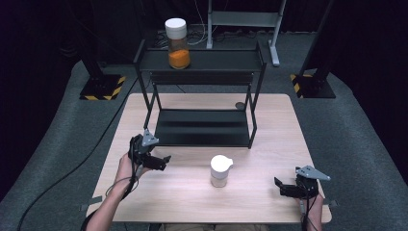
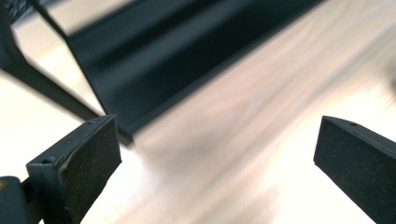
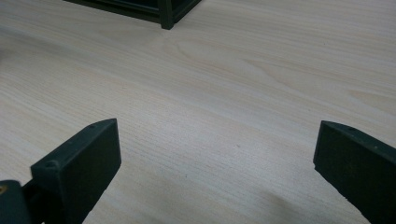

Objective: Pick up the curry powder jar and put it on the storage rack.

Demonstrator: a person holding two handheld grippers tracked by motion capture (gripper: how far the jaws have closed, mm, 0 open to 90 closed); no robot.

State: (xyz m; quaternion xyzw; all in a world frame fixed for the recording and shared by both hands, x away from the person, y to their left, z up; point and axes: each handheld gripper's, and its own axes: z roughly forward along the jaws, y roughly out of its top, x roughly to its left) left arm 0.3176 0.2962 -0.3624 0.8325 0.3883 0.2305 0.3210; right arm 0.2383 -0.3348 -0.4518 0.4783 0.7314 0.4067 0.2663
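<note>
A white-lidded jar [image 1: 221, 171] stands on the wooden table [image 1: 192, 202] near the front middle. A second jar [image 1: 177, 43] with a white lid and orange contents stands on the top shelf of a black two-level rack [image 1: 202, 60]. My left gripper [image 1: 162, 162] hovers left of the white jar, close to the rack's front left corner, open with nothing between its jaws. In the left gripper view the gripper [image 2: 219, 163] faces the rack's lower shelf [image 2: 187, 51]. My right gripper [image 1: 280, 187] rests at the table's front right, open and holding nothing. The right gripper [image 3: 217, 168] looks over bare wood.
The rack's lower shelf [image 1: 202, 126] is bare. A small dark round object [image 1: 239, 105] lies on the table behind the rack's right leg. One rack foot [image 3: 166, 17] shows at the top of the right gripper view. Black stands with hazard stripes [image 1: 103, 87] sit on the floor beyond the table.
</note>
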